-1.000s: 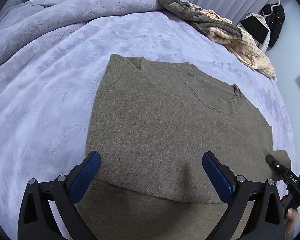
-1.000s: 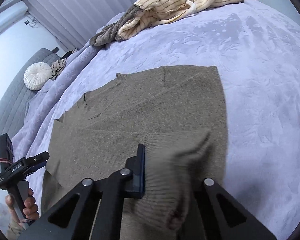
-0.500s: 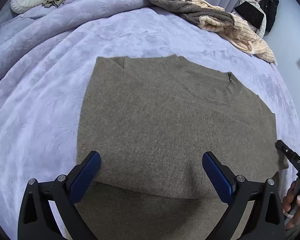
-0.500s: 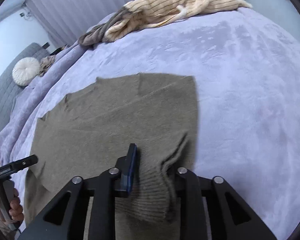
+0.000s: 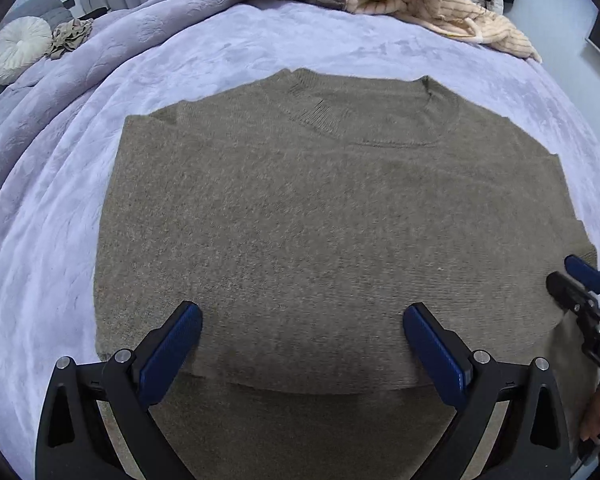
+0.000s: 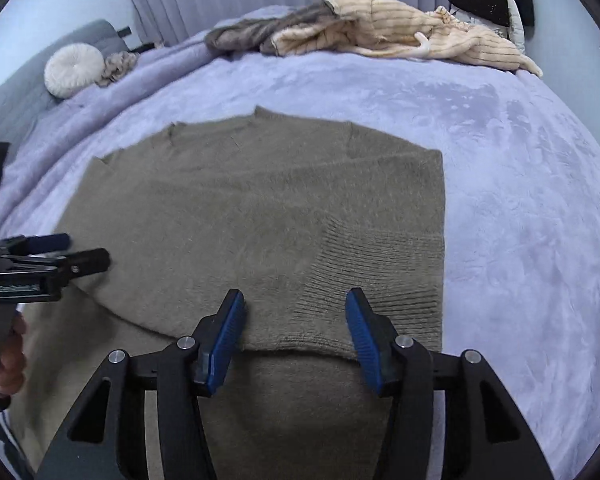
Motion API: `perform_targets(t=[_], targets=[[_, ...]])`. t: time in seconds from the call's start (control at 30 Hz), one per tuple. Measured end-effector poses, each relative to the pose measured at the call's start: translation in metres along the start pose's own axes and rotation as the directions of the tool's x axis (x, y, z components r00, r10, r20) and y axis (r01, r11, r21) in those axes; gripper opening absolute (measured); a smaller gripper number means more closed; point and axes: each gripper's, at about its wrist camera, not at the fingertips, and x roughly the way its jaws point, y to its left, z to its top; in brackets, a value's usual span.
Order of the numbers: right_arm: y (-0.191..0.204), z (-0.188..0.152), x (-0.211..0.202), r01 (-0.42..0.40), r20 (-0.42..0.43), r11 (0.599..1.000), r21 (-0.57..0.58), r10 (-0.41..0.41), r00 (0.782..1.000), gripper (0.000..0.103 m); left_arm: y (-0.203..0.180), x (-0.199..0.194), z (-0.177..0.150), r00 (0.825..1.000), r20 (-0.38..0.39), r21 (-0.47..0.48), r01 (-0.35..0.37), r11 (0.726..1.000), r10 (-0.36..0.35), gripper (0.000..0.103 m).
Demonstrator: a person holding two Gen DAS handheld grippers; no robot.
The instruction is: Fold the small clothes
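While sleeves lie folded across the sweater (image 5: 320, 220) | we hold left gripper (image 5: 302, 354) and right gripper (image 6: 296, 334) agape, empty | bottom-up fold remains

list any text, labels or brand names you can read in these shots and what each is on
"DAS": white letters on the black body of the right gripper, at the right edge of the left wrist view; the word runs out of frame.
A label strip on the left gripper, seen from the right wrist view: too blurred to read.
Nothing written shows on the olive sweater or the lavender blanket.
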Motion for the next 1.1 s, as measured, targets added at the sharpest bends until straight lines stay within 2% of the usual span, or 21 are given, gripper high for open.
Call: perform_targets(t=[0.13,0.23,0.27,0.37,0.47,0.6,0.67,0.73,0.87,0.93,1.0,1.1], targets=[[0.007,0.011,-0.002,0.048,-0.021,0.999,-0.001,-0.048,0.999,0.057,0.002,-0.011,0.000,1.000,0.023,0.000,0.009,1.000,-0.009,0.102],[0.020,0.016,-0.021,0.026,0.029,0.999,-0.023,-0.026,0.999,0.063,0.003,-0.023,0.000,0.997,0.075,0.006,0.030,1.000,-0.030,0.102],[0.025,0.016,-0.022,0.035,0.031,0.999,-0.026,-0.034,0.999,0.069,0.004,-0.022,0.001,0.997,0.077,0.000,0.027,1.000,-0.027,0.102],[0.035,0.014,-0.013,0.043,-0.002,0.998,-0.037,-0.043,0.999,0.069,0.008,-0.011,0.000,0.999,0.030,-0.020,0.029,0.999,-0.028,0.102],[0.044,0.006,0.000,0.088,-0.051,0.995,-0.045,-0.091,0.995,0.069,0.006,-0.007,-0.007,1.000,0.027,0.004,0.002,1.000,-0.002,0.102],[0.055,0.001,-0.013,0.147,-0.024,0.987,-0.063,-0.149,0.989,0.070,0.006,-0.019,-0.019,0.999,0.036,0.008,0.011,1.000,-0.011,0.102],[0.064,-0.003,-0.031,0.113,0.027,0.991,-0.074,-0.111,0.993,0.070,0.007,-0.029,-0.028,0.997,0.054,-0.003,0.053,0.999,-0.052,0.102],[0.077,-0.010,-0.038,0.104,0.033,0.989,-0.101,-0.101,0.994,0.070,0.005,-0.031,-0.037,0.996,0.045,-0.001,0.073,0.997,-0.073,0.102],[0.093,-0.032,-0.028,0.048,-0.041,0.992,-0.116,-0.054,0.998,0.070,0.002,-0.016,-0.060,0.999,-0.013,0.017,0.033,0.999,-0.033,0.102],[0.098,-0.047,-0.019,0.052,-0.081,0.989,-0.135,-0.064,0.995,0.070,0.003,-0.018,-0.071,1.000,-0.006,0.015,0.029,0.999,-0.029,0.102],[0.104,-0.060,-0.024,0.076,-0.055,0.983,-0.165,-0.086,0.995,0.071,0.004,-0.024,-0.083,1.000,-0.008,0.013,0.030,0.999,-0.030,0.102],[0.105,-0.076,-0.036,0.059,-0.054,0.983,-0.175,-0.069,0.996,0.074,0.005,-0.032,-0.102,1.000,-0.012,0.027,0.029,0.999,-0.028,0.102]])
